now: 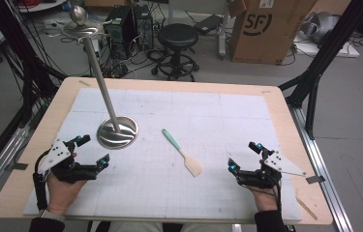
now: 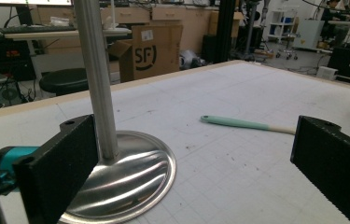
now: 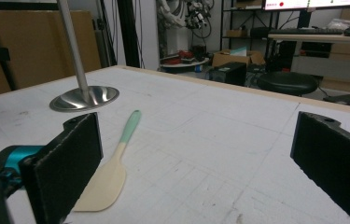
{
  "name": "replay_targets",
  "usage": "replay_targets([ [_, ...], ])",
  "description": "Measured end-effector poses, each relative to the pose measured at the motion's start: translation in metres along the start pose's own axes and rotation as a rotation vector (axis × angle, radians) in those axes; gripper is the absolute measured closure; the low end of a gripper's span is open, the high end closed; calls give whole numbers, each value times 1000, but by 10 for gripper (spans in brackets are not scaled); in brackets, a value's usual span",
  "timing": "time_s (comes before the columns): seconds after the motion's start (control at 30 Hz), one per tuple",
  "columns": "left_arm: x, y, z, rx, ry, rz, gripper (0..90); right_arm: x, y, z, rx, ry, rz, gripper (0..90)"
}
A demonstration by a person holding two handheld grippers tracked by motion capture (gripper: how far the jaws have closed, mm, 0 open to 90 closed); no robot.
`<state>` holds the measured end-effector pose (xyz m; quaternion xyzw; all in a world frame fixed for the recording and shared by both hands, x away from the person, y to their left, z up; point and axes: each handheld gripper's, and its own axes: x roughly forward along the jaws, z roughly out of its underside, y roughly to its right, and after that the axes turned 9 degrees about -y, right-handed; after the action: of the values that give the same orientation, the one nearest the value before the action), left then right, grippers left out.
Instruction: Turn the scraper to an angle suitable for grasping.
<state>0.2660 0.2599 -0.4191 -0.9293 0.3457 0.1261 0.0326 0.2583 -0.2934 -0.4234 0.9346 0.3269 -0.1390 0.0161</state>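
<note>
Right now both tools are resting low on the tabletop (image 1: 276,104), hands underneath, nothing gripped. Left tool (image 1: 91,153) is sitting with jaws spread wide, just beside the stand (image 1: 116,131); in the left gripper view the steel base (image 2: 130,182) is lying right past its near jaw. Right tool (image 1: 245,155) is also gaping, jaws well apart, spatula (image 1: 183,153) lying flat near it, between the two tools.

Judging from this, the step in hand is reaching for the spatula with the right tool. To do it well: aim at the mint handle (image 3: 130,125), not the cream blade (image 3: 103,184), since the blade is looking thin and floppy and is lying flush on the mat. Come in low, jaws straddling the handle crosswise, then close. Handle is pointing toward the stand, so keep clear of the pole (image 1: 100,79) when lifting.

Surface: white gridded mat (image 1: 227,111) covering a light wood tabletop, scuffed and speckled. Room: lab clutter behind, a black stool (image 1: 177,36), a cardboard box (image 1: 266,29), cables and a computer tower on the grey floor, black frame struts at both sides.
</note>
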Motion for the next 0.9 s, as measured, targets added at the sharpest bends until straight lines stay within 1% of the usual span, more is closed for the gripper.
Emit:
replay_targets([
  [0.13, 0, 0, 0, 0, -1, 0, 17, 2, -1, 0, -6, -9, -4, 10],
  [0.2, 0, 0, 0, -1, -4, 1, 17, 3, -2, -1, -9, -18, 2, 10],
  [0.23, 0, 0, 0, -1, -7, 2, 17, 5, -2, -2, -7, -31, 3, 10],
  [0.27, 1, 0, 0, -2, -8, 6, 17, 7, -2, -2, 4, -50, 3, 10],
  [0.33, 1, 0, 0, 0, -10, 4, 17, 12, -3, -3, 26, -89, -15, 11],
  [0.47, 0, 1, 0, -3, -8, 3, 17, 21, -7, -10, 25, -121, -24, 18],
  [0.5, 0, 1, 0, -3, -10, 4, 17, 23, -8, -14, 26, -133, -37, 60],
  [0.53, 0, 1, 0, -3, -10, 4, 17, 24, -9, -16, 25, -132, -51, 98],
  [0.57, 1, 1, 1, -1, -11, 3, 17, 26, -11, -18, 24, -128, -56, 170],
  [0.6, 1, 1, 1, -1, -10, 2, 17, 28, -13, -20, 21, -137, -50, 190],
  [0.63, 0, 1, 1, -2, -9, 2, 17, 33, -16, -23, 17, -162, -48, 194],
  [0.67, 0, 1, 1, -2, -9, 0, 17, 38, -16, -24, 15, -184, -65, 221],
  [0.73, 0, 1, 1, -4, -9, 0, 17, 48, -18, -26, 16, -239, -73, 289],
  [0.77, 0, 1, 1, -3, -9, 0, 17, 52, -19, -26, 16, -253, -79, 342],
  [0.8, 0, 1, 1, -3, -9, 0, 17, 57, -20, -27, -3, -268, -78, 410],
  [0.83, 0, 1, 1, -2, -10, 0, 17, 61, -22, -27, -8, -293, -64, 451],
  [0.9, 1, 0, 1, -3, -13, 0, 17, 70, -25, -28, -27, -327, -83, 545],
])
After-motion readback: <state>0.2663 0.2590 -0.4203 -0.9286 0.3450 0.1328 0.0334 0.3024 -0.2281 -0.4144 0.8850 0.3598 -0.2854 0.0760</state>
